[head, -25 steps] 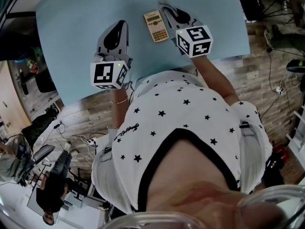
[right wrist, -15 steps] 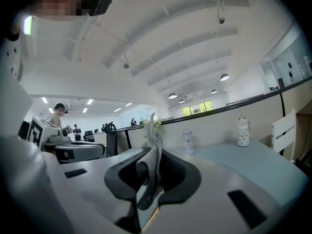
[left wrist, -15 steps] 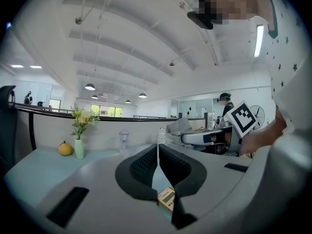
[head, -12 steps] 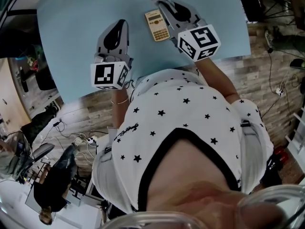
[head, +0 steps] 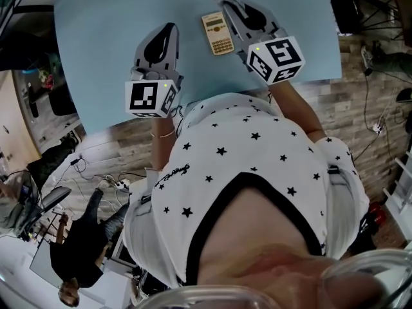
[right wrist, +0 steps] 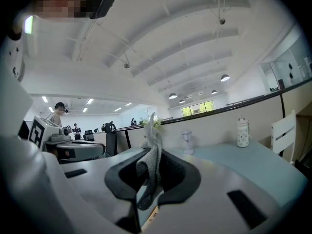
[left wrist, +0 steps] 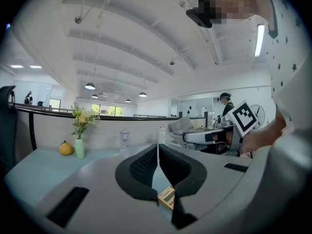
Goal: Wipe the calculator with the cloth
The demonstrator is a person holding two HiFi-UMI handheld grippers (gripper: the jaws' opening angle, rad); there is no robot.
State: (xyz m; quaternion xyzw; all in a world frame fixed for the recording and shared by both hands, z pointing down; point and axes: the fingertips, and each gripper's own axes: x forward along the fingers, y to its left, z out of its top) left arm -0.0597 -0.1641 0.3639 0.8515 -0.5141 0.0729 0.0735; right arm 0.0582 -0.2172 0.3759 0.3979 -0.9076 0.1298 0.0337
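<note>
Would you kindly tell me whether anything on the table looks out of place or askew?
Nothing stands out: the calculator lies flat on the blue table, and the cloth is pinched in the right gripper.

Pale blue tabletop (head: 96, 44), tan calculator (head: 218, 33), grey cloth (right wrist: 153, 160) between black fingers (right wrist: 179, 175), black-and-white marker cube (head: 150, 97), white shirt (head: 244, 166) with black stars, green vase (left wrist: 79, 148), orange fruit (left wrist: 66, 148).

steep overhead, two low, calculator (head: 217, 33) shared
</note>
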